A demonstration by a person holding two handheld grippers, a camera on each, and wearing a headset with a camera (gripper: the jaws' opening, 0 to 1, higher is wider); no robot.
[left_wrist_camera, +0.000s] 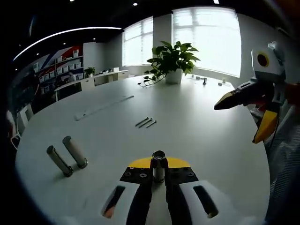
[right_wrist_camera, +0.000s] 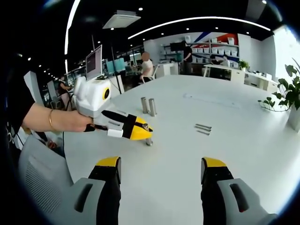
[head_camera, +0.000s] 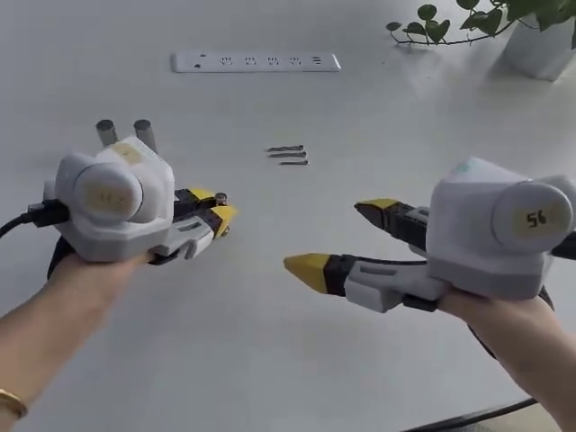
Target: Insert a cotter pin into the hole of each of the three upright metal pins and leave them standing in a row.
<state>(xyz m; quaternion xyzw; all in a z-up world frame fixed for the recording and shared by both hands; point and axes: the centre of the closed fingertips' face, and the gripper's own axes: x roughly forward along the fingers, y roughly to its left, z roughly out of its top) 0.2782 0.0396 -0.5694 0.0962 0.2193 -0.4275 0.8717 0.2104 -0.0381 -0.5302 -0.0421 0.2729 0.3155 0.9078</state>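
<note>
Pinching one pin [left_wrist_camera: 159, 163] between pressed-together jaws, left gripper [head_camera: 219, 209] sits at 9 o'clock in head view. Pin looks upright at the tips. Cannot tell whether its foot touches the table [head_camera: 270, 351], and its hole is too small to make out.

Right gripper [head_camera: 326, 236] at 3 o'clock, jaws spread wide, holding nothing, tips aimed toward 10 o'clock.

Three cotters [head_camera: 286, 155] lie loose, side by side, mid-table. Long axes run 9-to-3 in head view. From right gripper they lie at about 11 o'clock; from left gripper, about 1 o'clock. Reach looks similar either way.

Two more pins [head_camera: 144, 133] stand upright, close together, behind left gripper.

Judgement: right gripper is free, so fetching a cotter falls to it. The jaws likely need some wrist turn to close across a thin shank.
</note>
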